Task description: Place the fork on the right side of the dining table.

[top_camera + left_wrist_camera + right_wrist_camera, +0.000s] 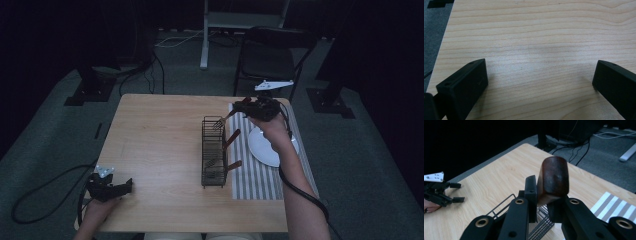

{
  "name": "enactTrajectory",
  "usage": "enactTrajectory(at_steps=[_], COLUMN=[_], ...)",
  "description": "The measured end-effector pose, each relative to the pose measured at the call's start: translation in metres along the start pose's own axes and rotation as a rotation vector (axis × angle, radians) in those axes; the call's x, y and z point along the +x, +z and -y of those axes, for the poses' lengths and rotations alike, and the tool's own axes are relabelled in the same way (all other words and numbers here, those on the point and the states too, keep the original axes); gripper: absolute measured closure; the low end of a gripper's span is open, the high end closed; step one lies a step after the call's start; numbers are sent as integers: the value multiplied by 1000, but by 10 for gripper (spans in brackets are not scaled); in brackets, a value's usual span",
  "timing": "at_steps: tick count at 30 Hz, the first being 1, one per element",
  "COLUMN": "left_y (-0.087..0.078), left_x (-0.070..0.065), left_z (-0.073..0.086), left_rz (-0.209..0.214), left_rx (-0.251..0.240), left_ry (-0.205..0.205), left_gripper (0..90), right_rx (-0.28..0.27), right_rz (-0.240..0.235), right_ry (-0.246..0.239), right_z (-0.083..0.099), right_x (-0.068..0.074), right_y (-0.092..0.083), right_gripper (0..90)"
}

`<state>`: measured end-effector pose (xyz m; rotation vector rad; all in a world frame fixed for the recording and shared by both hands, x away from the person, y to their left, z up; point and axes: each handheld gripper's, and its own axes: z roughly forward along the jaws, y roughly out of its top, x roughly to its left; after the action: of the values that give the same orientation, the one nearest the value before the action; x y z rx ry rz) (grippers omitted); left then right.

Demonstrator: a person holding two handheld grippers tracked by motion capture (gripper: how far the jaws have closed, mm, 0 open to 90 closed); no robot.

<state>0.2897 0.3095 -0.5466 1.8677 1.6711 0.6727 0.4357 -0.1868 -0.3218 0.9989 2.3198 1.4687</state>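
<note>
Currently: I log one still moment.
Right gripper (239, 107): clamped on the wooden handle of a fork (223, 119), held above the far end of the wire basket (213, 151), tines toward it.
Left gripper (120, 189): jaws wide apart, nothing between them, low over the table (155, 140) at my near left corner.
Basket: two wooden-handled utensils (231, 138) lean out toward the striped mat (252, 172).
Plate (262, 147): white, on the mat.

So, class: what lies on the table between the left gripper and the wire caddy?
Nothing: in the high view, bare wooden table separates the left gripper from the wire caddy.
</note>
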Motion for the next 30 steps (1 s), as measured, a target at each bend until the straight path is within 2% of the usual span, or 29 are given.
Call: enactTrajectory(at_steps=[10, 18, 22, 30], left_y=[0, 0, 0, 0], left_x=[0, 0, 0, 0], left_z=[0, 0, 0, 0], left_rz=[0, 0, 0, 0], left_rx=[0, 0, 0, 0], left_ry=[1, 1, 0, 1], left_gripper=[4, 4, 4, 4], right_rx=[-47, -72, -79, -60], right_rz=[47, 82, 110, 153], right_ry=[-4, 9, 21, 58], right_z=[-12, -8, 3, 36], right_x=[2, -1, -6, -16], right_y=[-35, -55, -66, -74], right_gripper=[807, 806, 807, 806])
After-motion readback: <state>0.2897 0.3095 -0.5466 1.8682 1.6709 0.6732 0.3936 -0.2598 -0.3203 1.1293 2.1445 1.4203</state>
